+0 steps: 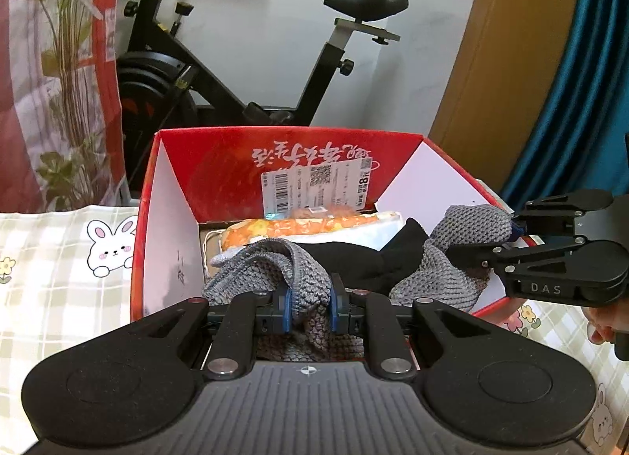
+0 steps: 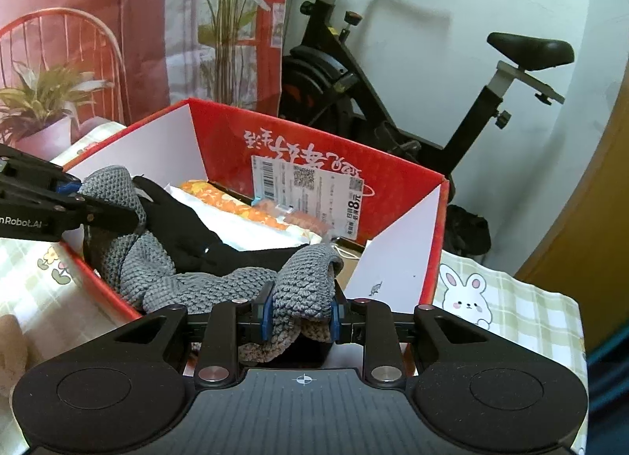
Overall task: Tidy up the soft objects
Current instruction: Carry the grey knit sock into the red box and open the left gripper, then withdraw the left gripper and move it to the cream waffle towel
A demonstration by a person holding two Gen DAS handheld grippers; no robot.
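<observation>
A grey knitted scarf [image 1: 275, 266] hangs across the open red cardboard box [image 1: 220, 156]. My left gripper [image 1: 308, 307] is shut on one end of it at the box's near edge. My right gripper [image 2: 300, 315] is shut on the other end [image 2: 306, 286]; it also shows at the right in the left wrist view [image 1: 515, 236]. A black soft item [image 1: 354, 258] lies under the scarf. An orange patterned cloth [image 1: 298, 227] on a white folded piece lies deeper in the box. My left gripper also shows at the left of the right wrist view [image 2: 72, 193].
The box [image 2: 393, 187] stands on a table with a checked rabbit-print cloth [image 1: 59, 258]. A black exercise bike [image 1: 236, 73] stands behind the box. A printed curtain [image 1: 51, 81] hangs at the left, a wooden door [image 1: 503, 61] at the right.
</observation>
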